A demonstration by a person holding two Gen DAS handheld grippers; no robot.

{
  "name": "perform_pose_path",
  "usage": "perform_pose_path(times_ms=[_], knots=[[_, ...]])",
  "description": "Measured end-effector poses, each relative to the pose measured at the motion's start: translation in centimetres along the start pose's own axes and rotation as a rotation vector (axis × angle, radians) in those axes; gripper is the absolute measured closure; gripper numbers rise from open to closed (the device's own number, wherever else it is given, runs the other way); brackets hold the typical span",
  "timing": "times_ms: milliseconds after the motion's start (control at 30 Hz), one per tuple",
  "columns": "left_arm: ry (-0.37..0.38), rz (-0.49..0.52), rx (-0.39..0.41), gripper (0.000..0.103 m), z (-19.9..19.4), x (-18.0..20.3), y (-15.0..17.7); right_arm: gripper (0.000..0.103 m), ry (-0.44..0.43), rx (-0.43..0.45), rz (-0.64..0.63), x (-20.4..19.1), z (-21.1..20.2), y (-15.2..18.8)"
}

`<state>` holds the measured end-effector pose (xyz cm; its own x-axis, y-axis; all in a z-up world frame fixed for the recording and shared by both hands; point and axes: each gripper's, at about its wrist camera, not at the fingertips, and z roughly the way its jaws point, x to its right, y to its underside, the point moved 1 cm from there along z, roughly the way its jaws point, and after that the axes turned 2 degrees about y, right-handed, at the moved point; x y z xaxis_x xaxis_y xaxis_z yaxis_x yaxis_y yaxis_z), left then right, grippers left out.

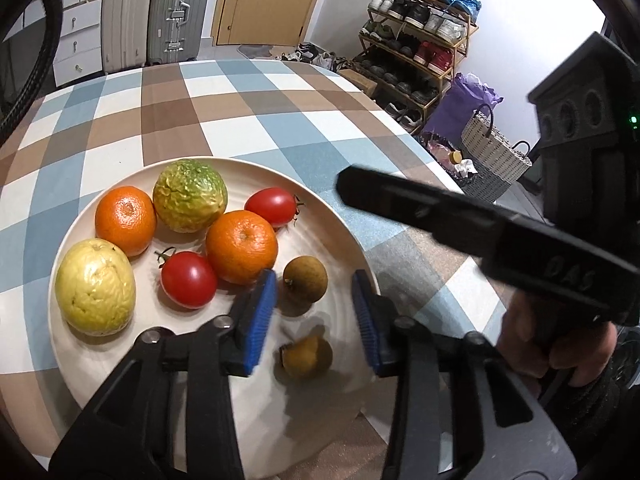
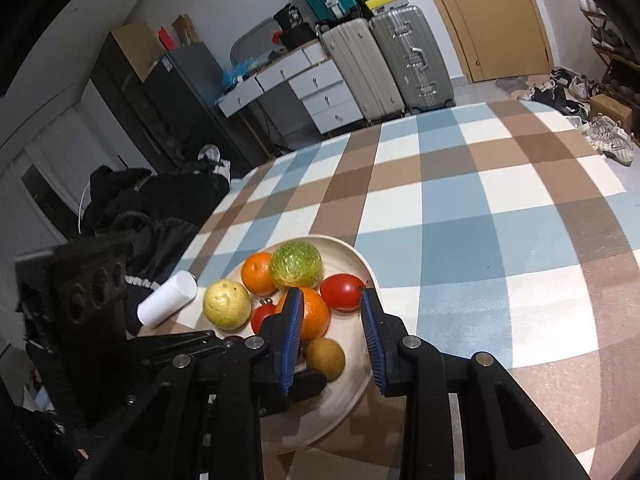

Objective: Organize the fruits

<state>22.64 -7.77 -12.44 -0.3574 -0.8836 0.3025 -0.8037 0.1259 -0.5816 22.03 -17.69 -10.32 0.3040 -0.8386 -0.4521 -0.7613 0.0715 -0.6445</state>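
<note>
A cream plate [image 1: 332,248] on the checked tablecloth holds two oranges [image 1: 241,246], two tomatoes [image 1: 189,279], a green-yellow guava [image 1: 189,195], a pale yellow guava [image 1: 95,287] and two small brown longans [image 1: 305,279]. My left gripper [image 1: 314,320] is open above the plate's near side, with one longan [image 1: 307,356] lying between its blue pads. My right gripper [image 2: 330,336] is open and empty above the same plate [image 2: 360,264], over a longan [image 2: 326,358]. In the left wrist view the right gripper's black body crosses at the right; its fingertips do not show.
The checked tablecloth [image 2: 460,216] stretches far beyond the plate. A white paper roll [image 2: 167,298] lies at the table's left edge. Suitcases [image 2: 412,60], drawers, a shoe rack [image 1: 420,32] and a woven basket [image 1: 494,156] stand around the table.
</note>
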Motion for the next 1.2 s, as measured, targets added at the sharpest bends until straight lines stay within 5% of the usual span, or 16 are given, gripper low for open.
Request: perform_pose_path(times_ms=[67,467,700,800,1200], knots=[[-0.022,-0.003,0.014,0.051,-0.6,0.1,0.1,0.066,0.006,0.029,0.002,-0.2,-1.1,0.0],[-0.080,-0.008,0.173,0.023,-7.9,1.2,0.8,0.031,0.073,0.240,-0.041,-3.0,-8.9,1.0],[-0.199,0.000,0.328,0.017,-13.8,2.3,2.1,0.011,0.085,0.346,-0.071,-5.7,-13.1,2.2],[-0.258,0.002,0.395,0.002,-16.0,2.6,3.0,0.005,0.102,0.398,-0.095,-7.1,-14.7,2.8],[-0.416,0.020,0.639,0.001,-23.2,3.6,6.5,0.000,0.167,0.535,-0.223,-11.3,-16.5,5.5]])
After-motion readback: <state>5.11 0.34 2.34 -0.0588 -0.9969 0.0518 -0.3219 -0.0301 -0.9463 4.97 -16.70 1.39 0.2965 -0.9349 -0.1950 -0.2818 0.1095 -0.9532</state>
